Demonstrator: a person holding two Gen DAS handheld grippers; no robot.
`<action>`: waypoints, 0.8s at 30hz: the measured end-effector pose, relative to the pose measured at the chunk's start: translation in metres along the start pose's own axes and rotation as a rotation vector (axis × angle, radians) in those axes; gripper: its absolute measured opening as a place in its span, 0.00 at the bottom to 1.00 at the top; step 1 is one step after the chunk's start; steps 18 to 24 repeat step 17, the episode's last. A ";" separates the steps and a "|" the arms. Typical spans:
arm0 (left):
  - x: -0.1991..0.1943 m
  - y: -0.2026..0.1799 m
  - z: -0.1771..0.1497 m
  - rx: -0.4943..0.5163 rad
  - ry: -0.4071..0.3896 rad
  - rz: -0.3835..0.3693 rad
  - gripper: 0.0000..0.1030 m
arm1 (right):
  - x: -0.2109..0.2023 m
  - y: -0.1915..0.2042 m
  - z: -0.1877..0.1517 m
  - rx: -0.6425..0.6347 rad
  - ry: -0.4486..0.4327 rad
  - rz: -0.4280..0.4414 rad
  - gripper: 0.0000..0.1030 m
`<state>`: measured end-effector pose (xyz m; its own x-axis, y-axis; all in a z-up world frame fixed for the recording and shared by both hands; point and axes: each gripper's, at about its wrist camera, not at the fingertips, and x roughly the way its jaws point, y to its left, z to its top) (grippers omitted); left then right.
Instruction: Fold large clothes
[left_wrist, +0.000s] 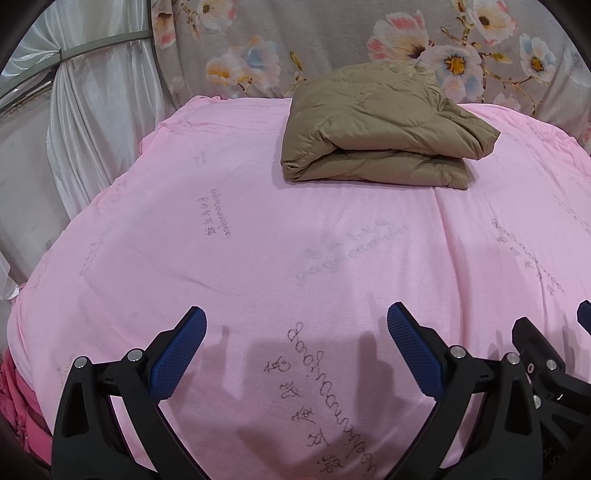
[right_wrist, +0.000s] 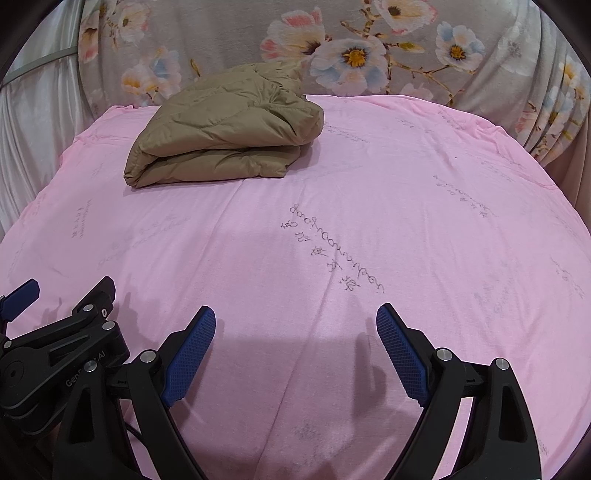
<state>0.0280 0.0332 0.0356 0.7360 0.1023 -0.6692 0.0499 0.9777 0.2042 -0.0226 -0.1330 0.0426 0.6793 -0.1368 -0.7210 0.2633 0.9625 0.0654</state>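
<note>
Two grippers hang low over a bed, side by side, each pointing down and across it. The left gripper (left_wrist: 295, 328) has its blue-padded fingers (left_wrist: 177, 354) spread wide with nothing between them, only bare sheet below. The right gripper (right_wrist: 295, 326) stands the same way, fingers (right_wrist: 402, 354) far apart and holding nothing. Each camera catches only a slice of the other tool at the frame's edge, cut off by the lens rim, and the hands carrying them are out of sight.

Beneath lies a pink sheet (left_wrist: 258, 229) printed with faint grey script; the nearest lines are readable as writing, those farther out fade into smudges. Shadows of the fingers fall on it.

Well beyond the grippers, near the far edge of the bed, sits the tan quilted jacket (left_wrist: 376, 129), folded into a thick bundle with its rolled fold facing the cameras. Sleeves and collar cannot be made out. Behind it hangs a floral cloth (right_wrist: 351, 48); a white curtain (left_wrist: 92, 122) drapes at the left.
</note>
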 end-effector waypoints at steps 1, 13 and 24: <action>0.000 0.000 0.000 0.000 0.000 0.001 0.93 | 0.000 0.000 0.000 0.000 -0.001 -0.001 0.84; -0.002 -0.001 0.000 0.009 -0.012 0.002 0.89 | -0.001 0.000 0.000 0.001 -0.003 -0.002 0.84; -0.002 -0.001 0.000 0.012 -0.017 0.012 0.88 | -0.001 -0.001 0.000 0.001 -0.003 -0.006 0.84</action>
